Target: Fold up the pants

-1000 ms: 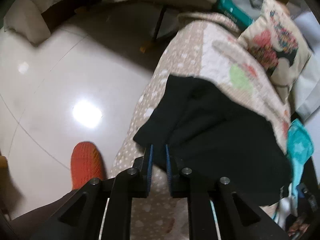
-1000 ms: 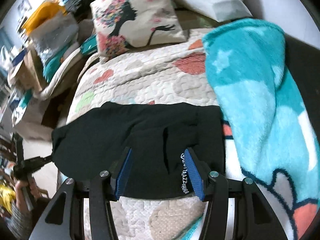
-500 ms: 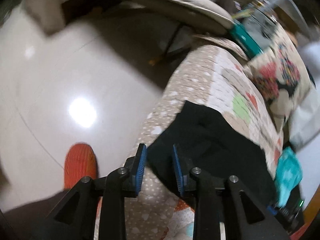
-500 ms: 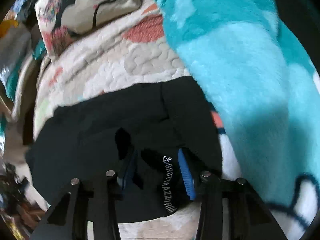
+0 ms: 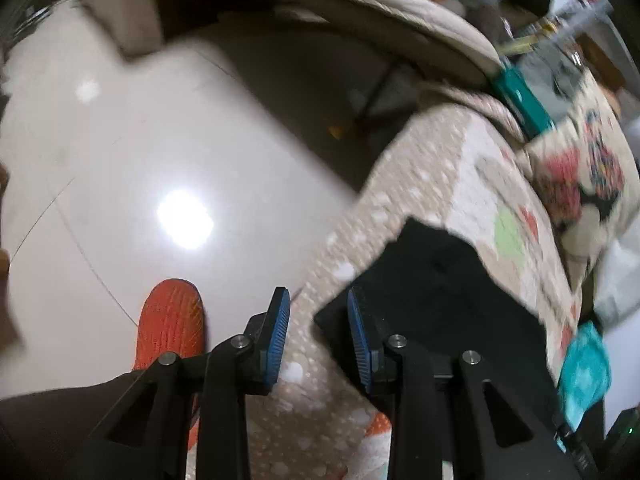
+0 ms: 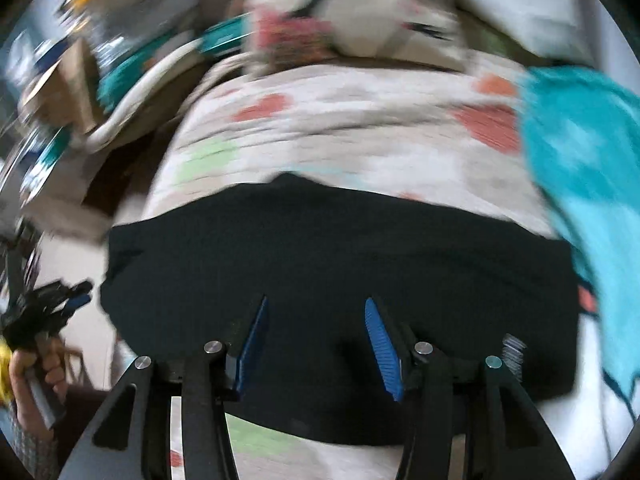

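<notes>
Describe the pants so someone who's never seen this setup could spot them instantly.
Find the bed covered by a beige quilt with red hearts and green patches. Across its near edge lies a flat, folded black garment, the pants, with a turquoise fleece blanket at one side. They are the only plain black fabric on the bed; everything around them is pale or patterned.

A quilted cover [image 5: 460, 184] printed with hearts and pale dots is spread over the bed. At its far end a cushion [image 5: 588, 184] with a floral figure print is propped, blurred in the right wrist view. A turquoise fleece blanket [image 6: 580, 184] is laid along one side of the quilt. A glossy pale tiled floor [image 5: 140, 152] is seen beside the bed, with a bright lamp reflection on it. An orange slipper [image 5: 172, 324] is planted on the floor. Cluttered boxes and bags [image 6: 72, 76] are piled beyond, too smeared to identify.
</notes>
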A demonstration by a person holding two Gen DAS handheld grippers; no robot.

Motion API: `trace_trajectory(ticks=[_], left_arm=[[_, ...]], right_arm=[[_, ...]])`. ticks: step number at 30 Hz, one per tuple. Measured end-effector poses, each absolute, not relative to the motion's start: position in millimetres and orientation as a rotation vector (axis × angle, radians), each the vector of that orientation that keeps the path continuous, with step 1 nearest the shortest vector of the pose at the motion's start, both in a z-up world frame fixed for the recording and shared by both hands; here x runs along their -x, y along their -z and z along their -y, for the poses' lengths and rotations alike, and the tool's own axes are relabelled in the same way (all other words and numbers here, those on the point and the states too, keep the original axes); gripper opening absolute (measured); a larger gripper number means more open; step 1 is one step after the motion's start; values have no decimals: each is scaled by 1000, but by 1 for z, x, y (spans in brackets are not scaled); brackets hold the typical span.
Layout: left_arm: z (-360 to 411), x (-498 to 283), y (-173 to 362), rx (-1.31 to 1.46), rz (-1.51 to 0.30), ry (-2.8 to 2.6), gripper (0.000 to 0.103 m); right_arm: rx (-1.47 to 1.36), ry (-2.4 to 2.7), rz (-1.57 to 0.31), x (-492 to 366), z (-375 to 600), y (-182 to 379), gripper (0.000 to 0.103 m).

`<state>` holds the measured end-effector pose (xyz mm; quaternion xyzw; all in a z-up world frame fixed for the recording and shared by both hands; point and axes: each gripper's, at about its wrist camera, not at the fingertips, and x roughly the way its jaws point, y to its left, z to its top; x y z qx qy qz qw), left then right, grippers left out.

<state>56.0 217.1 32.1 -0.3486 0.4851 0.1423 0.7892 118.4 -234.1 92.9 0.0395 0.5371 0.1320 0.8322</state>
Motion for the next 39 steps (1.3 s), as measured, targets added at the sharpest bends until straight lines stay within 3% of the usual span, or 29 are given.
trace_trajectory(ticks=[5,15,19,28,32,39], left_arm=[[-232,-42,-33,886,-965,-336,34],[-242,-38,1,984,-1024,-289,34],[-243,-38,0,1019,-1010,-270,34],[-226,-45,15,1030,-1055,-235,37],[-215,-46,17,998,-1051,-233,45],[-214,-41,25,1073,-1019,-231,51]], right_arm=[[14,-498,-1169,-148,132,-84,54],[119,-751,-1301,-184,-25,-35,54],[114,-738,-1361,-210,-54,-12,56],[122,-793,-1321,-233,-64,-34,56],[175,-835,-1331,-233,-65,-31,56],[242,-891,-1357,-230,-79,-18,56]])
